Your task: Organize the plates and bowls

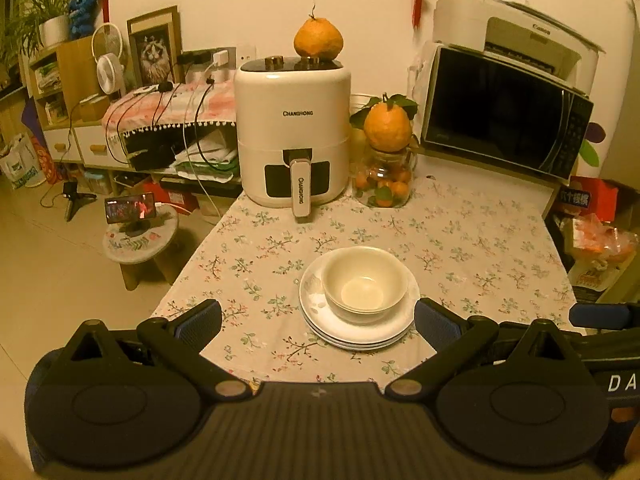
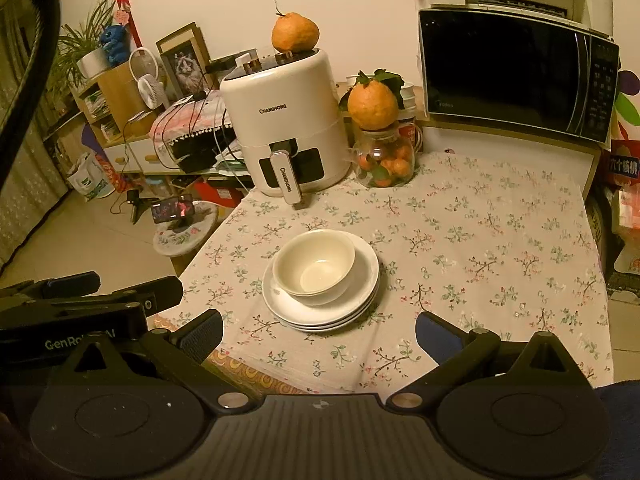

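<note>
Two cream bowls [image 1: 364, 284] sit nested on a small stack of white plates [image 1: 360, 334] on the floral tablecloth [image 1: 460, 240]. My left gripper [image 1: 318, 318] hovers just in front of the stack, open, with nothing between its fingers. In the right wrist view the same bowls [image 2: 314, 266] and plates [image 2: 320, 316] lie a little ahead of my right gripper [image 2: 320, 334], which stands wide open and empty. The left gripper's body [image 2: 80, 300] shows at that view's left side. A blue pad of the right gripper [image 1: 600, 316] shows at the left view's right edge.
A white air fryer [image 1: 292, 132] with a citrus fruit on top stands at the table's back left. Beside it is a jar of small oranges [image 1: 386, 186], then a microwave [image 1: 504, 112] with a printer on top. A low stool [image 1: 140, 244] with a phone stands left of the table.
</note>
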`<action>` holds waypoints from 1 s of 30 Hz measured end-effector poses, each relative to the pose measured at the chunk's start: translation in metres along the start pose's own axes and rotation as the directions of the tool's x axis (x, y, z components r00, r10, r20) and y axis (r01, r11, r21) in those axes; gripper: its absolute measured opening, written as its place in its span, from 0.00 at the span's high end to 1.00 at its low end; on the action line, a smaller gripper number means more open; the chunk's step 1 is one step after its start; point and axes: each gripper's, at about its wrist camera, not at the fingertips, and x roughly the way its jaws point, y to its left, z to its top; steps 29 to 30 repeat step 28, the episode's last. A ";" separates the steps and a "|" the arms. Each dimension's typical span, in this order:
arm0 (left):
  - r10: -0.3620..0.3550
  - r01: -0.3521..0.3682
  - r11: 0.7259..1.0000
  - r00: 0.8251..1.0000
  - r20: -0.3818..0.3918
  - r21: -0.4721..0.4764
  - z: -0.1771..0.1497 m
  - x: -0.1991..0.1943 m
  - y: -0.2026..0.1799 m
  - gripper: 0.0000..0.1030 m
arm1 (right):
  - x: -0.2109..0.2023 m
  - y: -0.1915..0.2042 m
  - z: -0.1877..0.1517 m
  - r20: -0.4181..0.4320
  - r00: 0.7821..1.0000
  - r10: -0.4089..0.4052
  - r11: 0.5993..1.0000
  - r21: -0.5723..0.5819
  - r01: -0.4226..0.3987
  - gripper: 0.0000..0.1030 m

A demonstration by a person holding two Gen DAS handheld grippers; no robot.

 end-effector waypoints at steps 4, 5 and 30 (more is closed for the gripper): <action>0.000 0.000 1.000 1.000 -0.003 0.003 -0.001 -0.001 -0.001 0.00 | -0.001 0.000 0.000 0.001 1.000 -0.003 1.000 0.000 0.003 0.02; 0.000 0.000 1.000 1.000 -0.003 0.003 -0.001 -0.001 -0.001 0.00 | -0.001 0.000 0.000 0.000 1.000 -0.003 1.000 0.001 0.003 0.02; -0.006 0.006 1.000 1.000 -0.023 0.016 0.001 0.006 -0.003 0.00 | 0.004 -0.006 0.000 -0.012 1.000 -0.006 1.000 0.023 0.006 0.02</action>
